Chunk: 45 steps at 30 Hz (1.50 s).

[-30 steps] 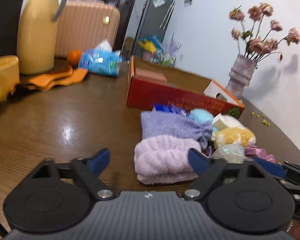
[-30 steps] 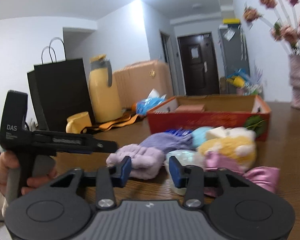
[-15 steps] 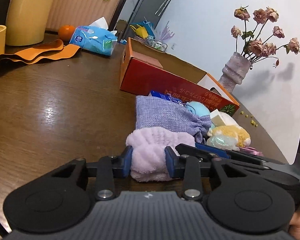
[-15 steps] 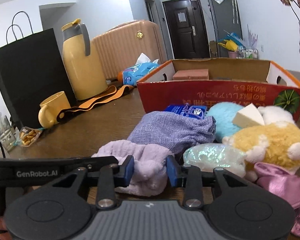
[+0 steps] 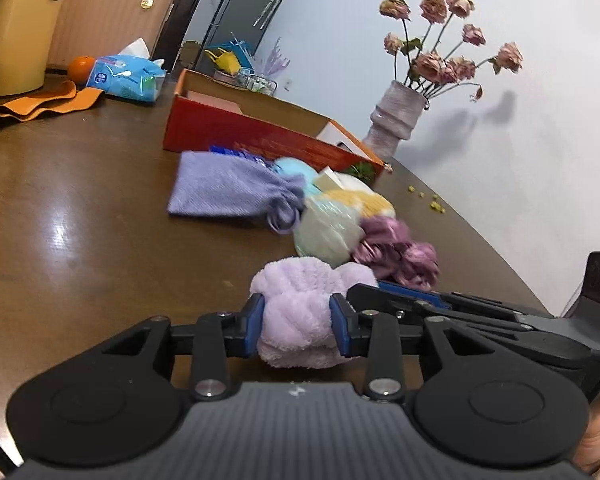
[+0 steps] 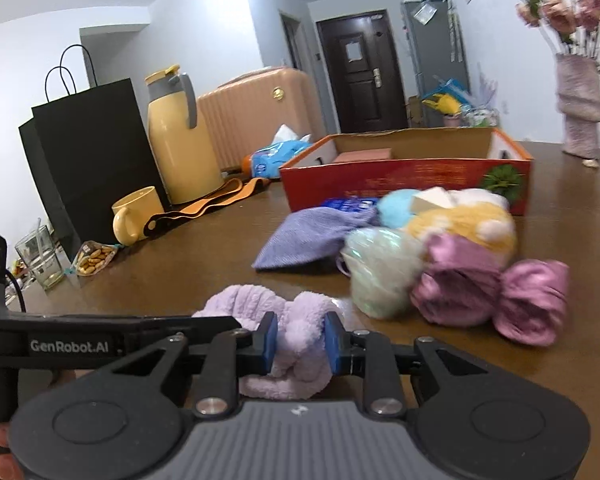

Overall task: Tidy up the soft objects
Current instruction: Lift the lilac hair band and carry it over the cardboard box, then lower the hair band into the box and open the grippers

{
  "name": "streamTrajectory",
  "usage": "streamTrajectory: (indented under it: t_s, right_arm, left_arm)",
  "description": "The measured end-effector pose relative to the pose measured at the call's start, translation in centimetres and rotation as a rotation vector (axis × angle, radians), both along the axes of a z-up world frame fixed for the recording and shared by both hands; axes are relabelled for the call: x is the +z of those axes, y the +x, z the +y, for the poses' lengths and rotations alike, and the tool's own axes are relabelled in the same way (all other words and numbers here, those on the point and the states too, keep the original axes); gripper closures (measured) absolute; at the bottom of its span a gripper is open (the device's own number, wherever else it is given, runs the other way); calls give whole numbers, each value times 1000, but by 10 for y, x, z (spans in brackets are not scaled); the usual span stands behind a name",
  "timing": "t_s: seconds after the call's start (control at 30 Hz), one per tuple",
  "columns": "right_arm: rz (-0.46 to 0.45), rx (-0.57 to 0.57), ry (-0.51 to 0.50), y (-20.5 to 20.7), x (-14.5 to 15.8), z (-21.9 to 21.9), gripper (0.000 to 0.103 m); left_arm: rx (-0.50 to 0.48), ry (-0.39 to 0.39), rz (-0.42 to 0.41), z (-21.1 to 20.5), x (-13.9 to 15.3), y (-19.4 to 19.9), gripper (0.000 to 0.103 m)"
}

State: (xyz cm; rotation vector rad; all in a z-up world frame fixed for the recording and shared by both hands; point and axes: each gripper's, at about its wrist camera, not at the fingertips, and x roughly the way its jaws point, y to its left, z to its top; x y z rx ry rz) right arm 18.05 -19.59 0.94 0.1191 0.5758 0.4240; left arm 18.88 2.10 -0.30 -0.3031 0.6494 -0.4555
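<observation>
A fluffy lilac towel [image 5: 300, 300] is pinched by both grippers near the table's front. My left gripper [image 5: 298, 326] is shut on it; my right gripper [image 6: 298, 342] is shut on it too [image 6: 288, 320], from the other side. Behind it lies a pile of soft things: a purple drawstring pouch [image 5: 228, 190], a pale green bundle [image 5: 328, 226], a pink satin scrunchie [image 5: 396, 250], a yellow plush [image 6: 468, 220] and a light blue ball [image 6: 394, 208]. An open red cardboard box [image 5: 260, 132] stands behind the pile.
A vase of dried roses [image 5: 396, 120] stands at the back right. A yellow thermos [image 6: 180, 140], yellow mug [image 6: 134, 216], black paper bag [image 6: 88, 148], orange strap [image 5: 48, 100], tissue pack [image 5: 128, 78], snack packet [image 6: 92, 258] and glass [image 6: 40, 260] stand at the left.
Both grippers, holding the lilac towel, have pulled it back toward the table's front, away from the pouch and the pile. A second ago the left gripper was open.
</observation>
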Motion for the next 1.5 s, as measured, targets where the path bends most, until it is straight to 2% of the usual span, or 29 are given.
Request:
streamTrajectory:
  t_s: [0.07, 0.1, 0.17, 0.27, 0.33, 0.6, 0.73, 0.77, 0.8, 0.87, 1.0, 1.13, 1.17, 1.27, 1.33, 1.43, 1.5]
  right_arm:
    - [7, -18, 1, -8, -4, -7, 79]
    - [8, -25, -2, -11, -7, -9, 78]
    - [14, -31, 1, -13, -11, -12, 78]
    - [13, -31, 20, -14, -14, -17, 76]
    - [17, -27, 31, -12, -16, -17, 75]
    - [56, -26, 134, 3, -29, -30, 71]
    - [69, -34, 149, 5, -34, -34, 66]
    - [72, -31, 152, 5, -34, -35, 69]
    - [72, -26, 159, 5, -33, -36, 76]
    - [61, -25, 166, 5, -29, -38, 80]
    - [-17, -39, 190, 11, -6, -47, 82]
    - [-139, -49, 181, 31, 40, -59, 82]
    - [-170, -51, 168, 43, 53, -63, 82]
    - [-227, -45, 111, 95, 83, -76, 82]
    - [-231, -44, 70, 143, 100, -83, 82]
    - [-194, -43, 19, 225, 115, -90, 82]
    - [-143, -50, -38, 287, 115, -93, 83]
  left_arm:
    - [4, 4, 3, -4, -2, -6, 61]
    - [11, 5, 3, -4, -2, -8, 55]
    - [22, 6, 8, -5, -2, -9, 55]
    - [35, 19, 42, -7, -7, -2, 57]
    - [17, -6, 51, -6, -10, 0, 66]
    - [-3, 16, 41, -10, -14, 5, 67]
    - [-8, 13, 36, -12, -14, 8, 67]
    - [-11, 8, 34, -13, -14, 9, 67]
    - [-19, 2, 29, -14, -12, 9, 68]
    - [-40, -8, 4, -15, -6, 10, 68]
    - [-80, -35, -73, -20, 18, 24, 68]
    - [-149, -159, -134, -22, 58, 63, 68]
    - [-163, -169, -147, -25, 67, 76, 68]
    - [-193, -147, -175, -43, 95, 133, 69]
    - [-185, -115, -183, -58, 109, 182, 69]
    - [-150, -60, -160, -86, 119, 261, 71]
    - [-132, -21, -147, -104, 116, 309, 71]
